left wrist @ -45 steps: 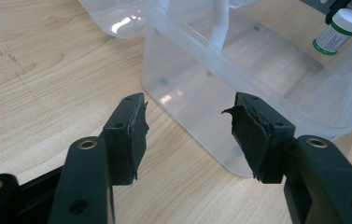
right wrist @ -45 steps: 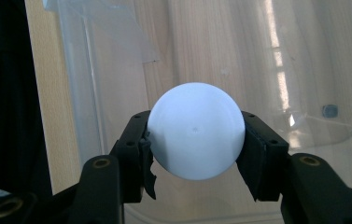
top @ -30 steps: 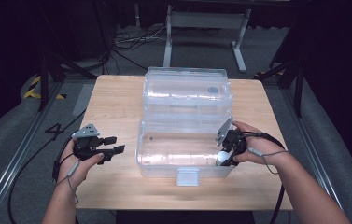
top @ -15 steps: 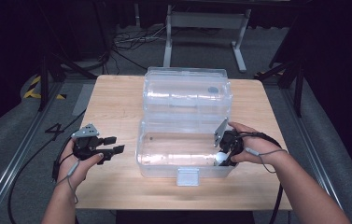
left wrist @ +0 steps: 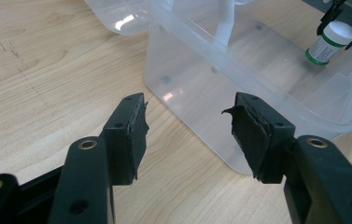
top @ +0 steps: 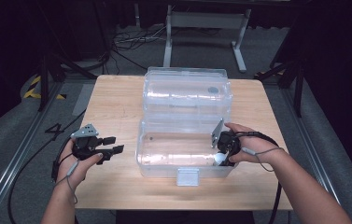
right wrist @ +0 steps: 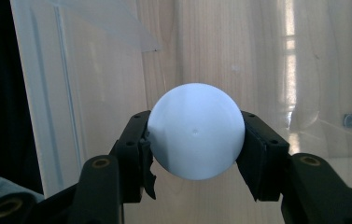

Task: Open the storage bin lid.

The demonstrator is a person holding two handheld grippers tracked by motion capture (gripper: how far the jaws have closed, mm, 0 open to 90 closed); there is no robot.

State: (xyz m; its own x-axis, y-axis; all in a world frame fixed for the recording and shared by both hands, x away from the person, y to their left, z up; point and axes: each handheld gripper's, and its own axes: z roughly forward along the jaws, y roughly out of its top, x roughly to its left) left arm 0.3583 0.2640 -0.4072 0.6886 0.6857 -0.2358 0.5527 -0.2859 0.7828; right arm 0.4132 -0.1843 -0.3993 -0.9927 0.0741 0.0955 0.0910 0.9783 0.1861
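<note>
At the lower right of the high view, our right gripper point(top: 222, 156) clamps a white pill bottle point(right wrist: 196, 137) by its cap, inside the clear plastic bin point(top: 164, 161) near its right wall. Our left gripper point(top: 110, 144) hangs open and empty at lower left, over the wooden table point(top: 113, 98).

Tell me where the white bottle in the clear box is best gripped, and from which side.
Grip the white bottle across its round cap, coming from above, as the right gripper does. It stands upright deep inside the clear box, whose walls probably block a sideways approach.
</note>
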